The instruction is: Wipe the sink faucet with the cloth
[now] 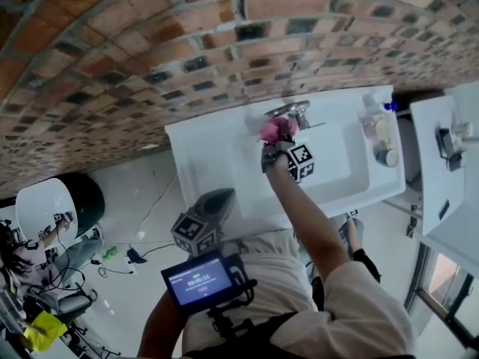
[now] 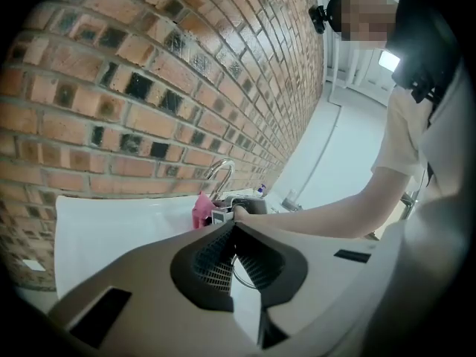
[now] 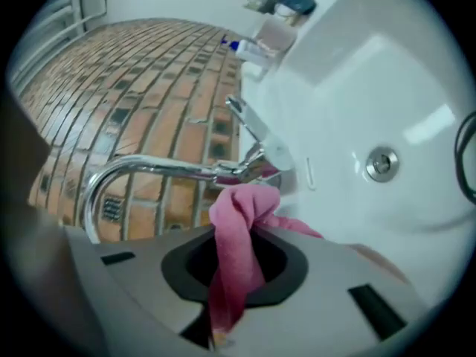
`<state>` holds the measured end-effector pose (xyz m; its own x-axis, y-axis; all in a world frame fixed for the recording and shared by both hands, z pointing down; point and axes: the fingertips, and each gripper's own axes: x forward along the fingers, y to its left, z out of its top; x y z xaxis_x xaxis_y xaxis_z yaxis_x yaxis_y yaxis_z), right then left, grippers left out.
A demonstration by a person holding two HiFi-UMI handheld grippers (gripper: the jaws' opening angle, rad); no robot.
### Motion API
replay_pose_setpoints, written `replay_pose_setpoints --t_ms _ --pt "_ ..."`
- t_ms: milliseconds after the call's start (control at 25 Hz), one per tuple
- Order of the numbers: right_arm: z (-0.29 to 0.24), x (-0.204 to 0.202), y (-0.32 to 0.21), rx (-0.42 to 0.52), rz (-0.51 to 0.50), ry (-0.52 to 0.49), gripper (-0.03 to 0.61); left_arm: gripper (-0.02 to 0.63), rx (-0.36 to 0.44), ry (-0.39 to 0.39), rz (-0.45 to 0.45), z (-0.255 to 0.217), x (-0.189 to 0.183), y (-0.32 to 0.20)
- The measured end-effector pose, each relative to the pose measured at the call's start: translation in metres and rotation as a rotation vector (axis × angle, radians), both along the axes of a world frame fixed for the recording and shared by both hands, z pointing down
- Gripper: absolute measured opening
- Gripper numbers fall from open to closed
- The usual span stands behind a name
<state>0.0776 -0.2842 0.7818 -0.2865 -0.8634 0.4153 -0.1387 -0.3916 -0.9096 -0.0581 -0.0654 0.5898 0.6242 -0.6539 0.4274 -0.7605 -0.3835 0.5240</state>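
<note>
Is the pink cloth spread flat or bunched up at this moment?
Bunched up: the cloth is pinched into a folded wad between the right gripper's jaws, by the faucet.

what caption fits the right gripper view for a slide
Right gripper clamps a pink cloth at the chrome faucet over the white sink.

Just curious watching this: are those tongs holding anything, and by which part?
The right tongs pinch a bunched fold of the pink fabric cloth; the left tongs hold nothing.
</note>
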Motion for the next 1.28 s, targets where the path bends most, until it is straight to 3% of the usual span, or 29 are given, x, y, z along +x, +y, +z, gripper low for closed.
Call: replay_pose_setpoints --t_ms 120,240,480,800,1000,1280 --pt "0.024 0.011 -0.009 -0.059 0.129 -0.026 0.064 -0.006 0.001 -0.025 0.017 0.005 0.003 0.0" --pt "0.034 0.012 -0.028 -0.056 0.15 0.028 0.064 -0.006 0.0 -0.039 0.011 0.009 0.0 -0.002" --pt "0.038 0.004 -0.059 -0.018 0.045 0.175 0.064 -0.006 -0.021 -0.038 -0.007 0.012 0.0 -0.001" --pt "0.001 0.001 -0.061 0.154 -0.134 0.177 0.063 -0.006 -0.012 -0.023 -0.021 0.01 -0.002 -0.003" --pt "-0.059 0.001 -0.065 0.332 -0.245 0.171 0.063 -0.006 -0.01 -0.011 -0.02 0.007 -0.004 0.002" --pt "-0.094 -0.002 -0.059 0.453 -0.471 0.447 0.06 -0.006 0.003 -0.005 -0.022 0.002 -0.007 0.005"
